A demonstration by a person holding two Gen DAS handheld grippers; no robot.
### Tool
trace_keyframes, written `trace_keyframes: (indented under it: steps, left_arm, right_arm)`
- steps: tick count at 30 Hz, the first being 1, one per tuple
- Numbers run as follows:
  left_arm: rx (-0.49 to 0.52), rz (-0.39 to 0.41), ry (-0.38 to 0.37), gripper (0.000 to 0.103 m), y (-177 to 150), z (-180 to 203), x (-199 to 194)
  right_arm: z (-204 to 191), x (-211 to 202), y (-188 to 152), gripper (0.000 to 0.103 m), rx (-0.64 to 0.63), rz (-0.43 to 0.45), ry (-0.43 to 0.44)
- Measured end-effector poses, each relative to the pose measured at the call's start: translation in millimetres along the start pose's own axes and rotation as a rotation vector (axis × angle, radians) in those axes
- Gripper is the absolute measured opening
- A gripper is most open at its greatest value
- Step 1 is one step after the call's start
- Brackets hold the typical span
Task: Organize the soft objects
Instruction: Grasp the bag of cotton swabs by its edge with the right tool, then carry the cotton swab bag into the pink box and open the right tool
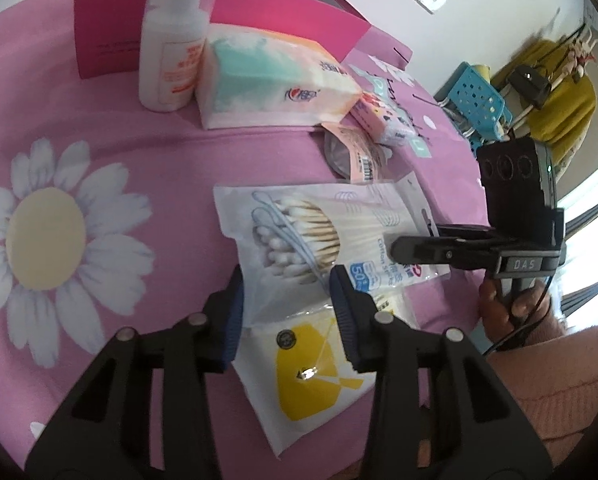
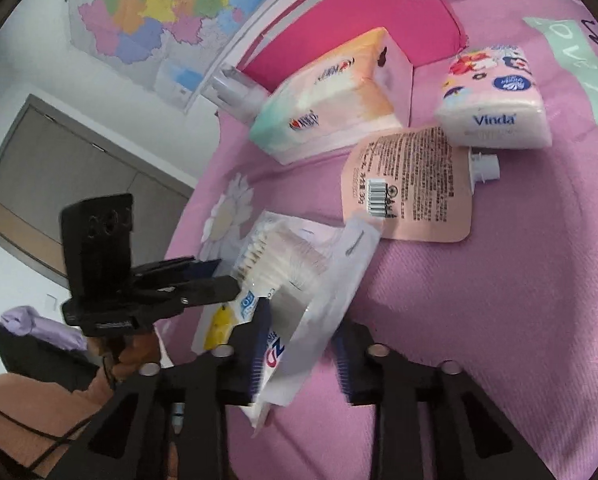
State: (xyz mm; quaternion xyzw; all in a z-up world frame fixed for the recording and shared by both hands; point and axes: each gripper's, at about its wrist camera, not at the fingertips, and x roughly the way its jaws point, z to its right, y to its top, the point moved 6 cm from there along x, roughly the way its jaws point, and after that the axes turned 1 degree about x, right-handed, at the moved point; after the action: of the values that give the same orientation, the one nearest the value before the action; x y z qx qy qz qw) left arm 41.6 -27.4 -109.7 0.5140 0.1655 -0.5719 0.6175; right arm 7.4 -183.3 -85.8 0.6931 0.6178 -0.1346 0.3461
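A: Left wrist view. Left gripper (image 1: 287,308), ribbed blue pads, straddles the near end of the cotton swab bag (image 1: 299,236), a glossy flat plastic pouch on the pink daisy cloth (image 1: 147,168). Pads look to press its edges; clenched on it, probably.

B: Beneath?

A: A crinkly packet with a yellow patch (image 1: 311,376). Behind: boxy soft tissue pack (image 1: 267,76), white pump bottle (image 1: 171,48), magenta box (image 1: 111,28).

B: Right wrist view?

A: Right gripper (image 2: 303,344) pinches the bag's other end, lifting it off the cloth; plastic buckles. Beyond lie a peach spouted pouch (image 2: 411,184) and Vinda tissues (image 2: 495,100).
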Motion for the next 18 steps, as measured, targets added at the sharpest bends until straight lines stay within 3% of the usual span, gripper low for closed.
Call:
trace_keyframes:
  steps: [5,10,18]
  left_arm:
    - [-0.003,0.015,-0.020,0.043,4.1,5.2,3.0]
    - [-0.010,0.046,-0.029,0.043,11.0,11.9,0.6]
    - [0.019,0.166,-0.019,0.043,38.7,27.0,-32.4]
  right_arm:
    - [0.3,-9.1,7.1,0.028,-0.025,0.046,-0.058]
    - [-7.2,-23.4,14.8,0.019,-0.095,0.092,-0.065]
    - [-29.5,-42.6,32.0,0.019,-0.183,0.150,-0.055]
